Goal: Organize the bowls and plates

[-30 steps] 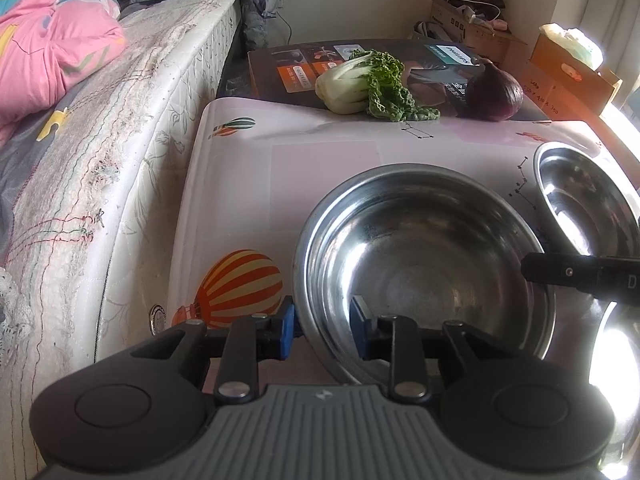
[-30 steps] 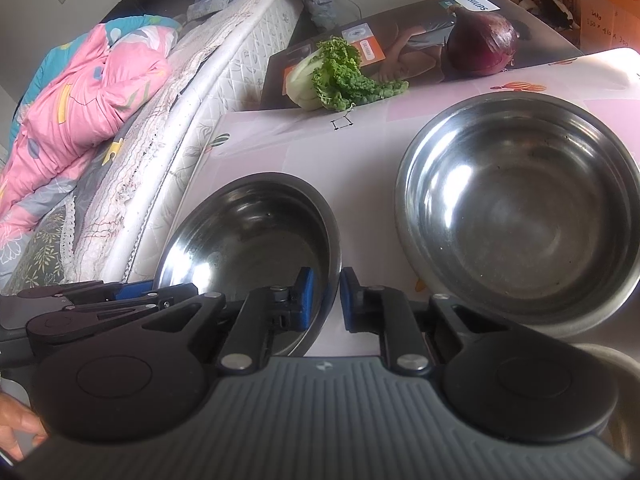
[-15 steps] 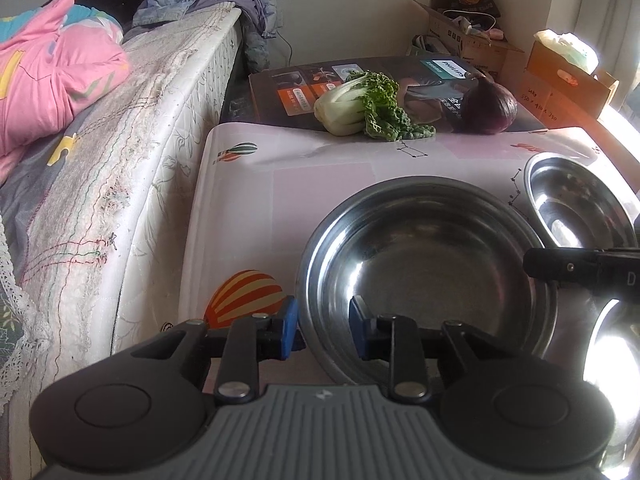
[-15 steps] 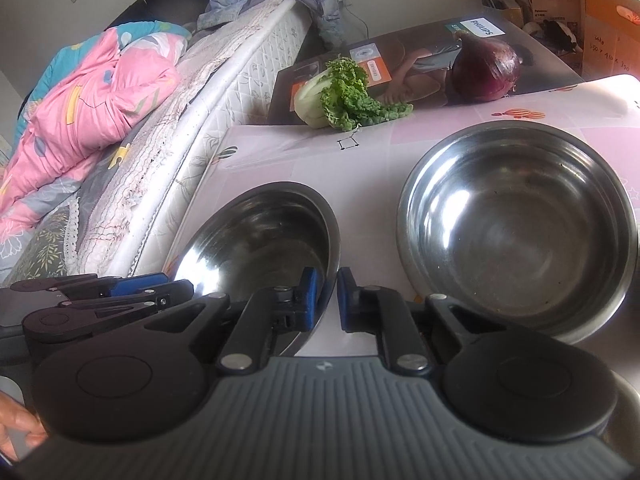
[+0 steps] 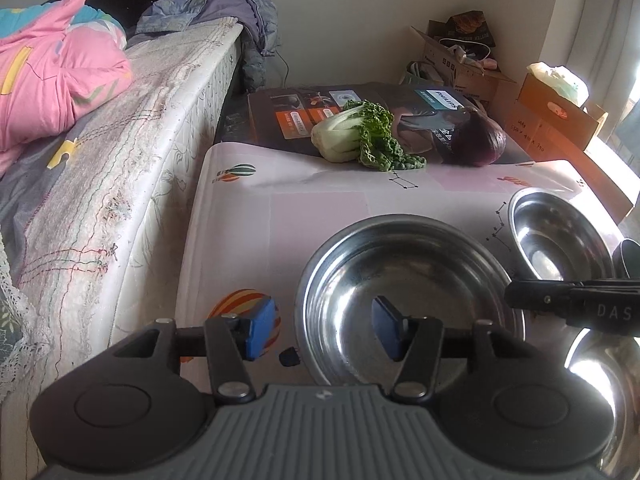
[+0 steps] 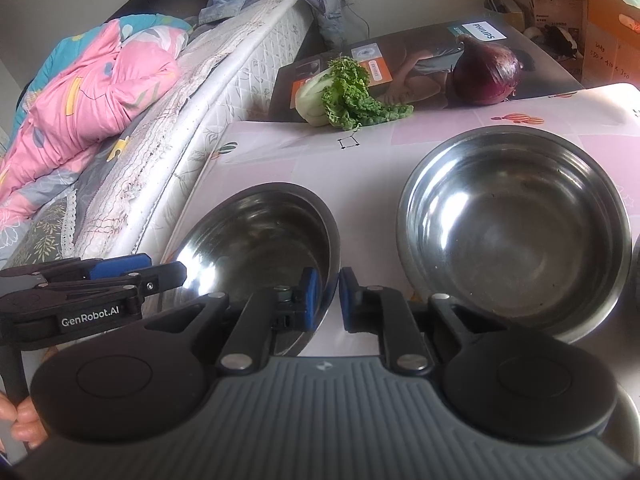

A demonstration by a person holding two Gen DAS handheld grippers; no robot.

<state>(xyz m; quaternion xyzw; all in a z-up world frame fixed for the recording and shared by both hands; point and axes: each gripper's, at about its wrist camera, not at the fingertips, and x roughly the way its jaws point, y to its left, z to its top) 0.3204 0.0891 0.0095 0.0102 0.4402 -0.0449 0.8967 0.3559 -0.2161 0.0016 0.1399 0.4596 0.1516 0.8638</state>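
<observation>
A steel bowl (image 5: pixel 408 280) sits on the pink balloon-print table (image 5: pixel 280 216). My left gripper (image 5: pixel 324 330) straddles its near-left rim, jaws opening, and the blue pads (image 5: pixel 260 328) stand well clear of the metal. In the right wrist view the same bowl (image 6: pixel 260 248) has its right rim pinched by my right gripper (image 6: pixel 329 300), whose jaws are just starting to open. A larger steel bowl (image 6: pixel 516 232) stands to the right, also seen as the bowl (image 5: pixel 560 232) in the left wrist view. The left gripper (image 6: pixel 132 276) shows at the left edge.
Bok choy (image 5: pixel 352 136) and a purple onion (image 5: pixel 478 140) lie on a flat printed box (image 5: pixel 360 100) at the table's far edge. A mattress (image 5: pixel 120 184) runs along the left. Cardboard boxes (image 5: pixel 552 120) stand at back right. A third shiny bowl (image 5: pixel 600 380) is near right.
The left jaws have spread wide and let go of the bowl's rim. The left view has tilted up slightly. The right gripper stays pinched on the opposite rim.
</observation>
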